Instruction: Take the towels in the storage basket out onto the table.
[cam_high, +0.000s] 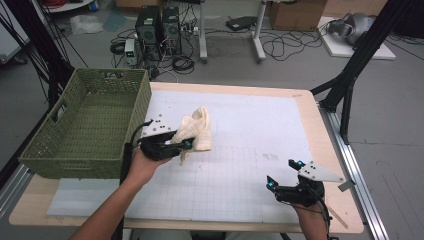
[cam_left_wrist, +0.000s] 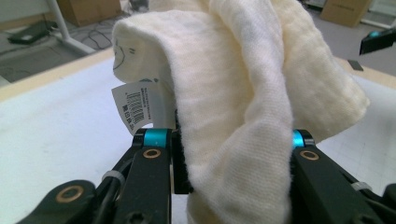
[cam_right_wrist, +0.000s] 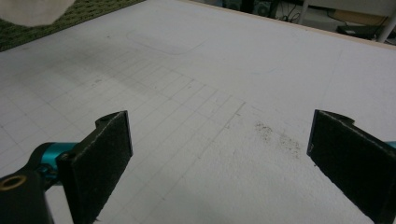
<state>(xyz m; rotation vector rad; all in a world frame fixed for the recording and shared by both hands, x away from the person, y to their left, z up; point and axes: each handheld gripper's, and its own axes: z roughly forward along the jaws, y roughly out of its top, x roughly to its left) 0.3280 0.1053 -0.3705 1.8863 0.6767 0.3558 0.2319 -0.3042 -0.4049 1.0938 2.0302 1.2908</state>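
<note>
Your right tongs (cam_high: 284, 174) sit lowest in the high view, near the lower right of the frame, resting low over the white gridded mat (cam_high: 250, 150) on the table (cam_high: 320, 130). In the right gripper view their two black pads (cam_right_wrist: 100, 158) stand wide apart with bare mat between them, so they grip nothing.

Your left tongs (cam_high: 184, 145) are left of centre in the high view, just beside the near right corner of the green woven basket (cam_high: 85, 125). They are clamped on a cream cloth (cam_high: 197, 129), which bunches up above and to the right of them, held off the mat. In the left gripper view the cloth (cam_left_wrist: 243, 93) rises from between the jaws and folds over them, covering most of the frame, with a white barcode label (cam_left_wrist: 135, 105) hanging at its left side. The jaws are partly closed, pressing on the fabric.

Beyond the table, at the top of the high view, cables and computer towers (cam_high: 159, 25) stand on the floor.
</note>
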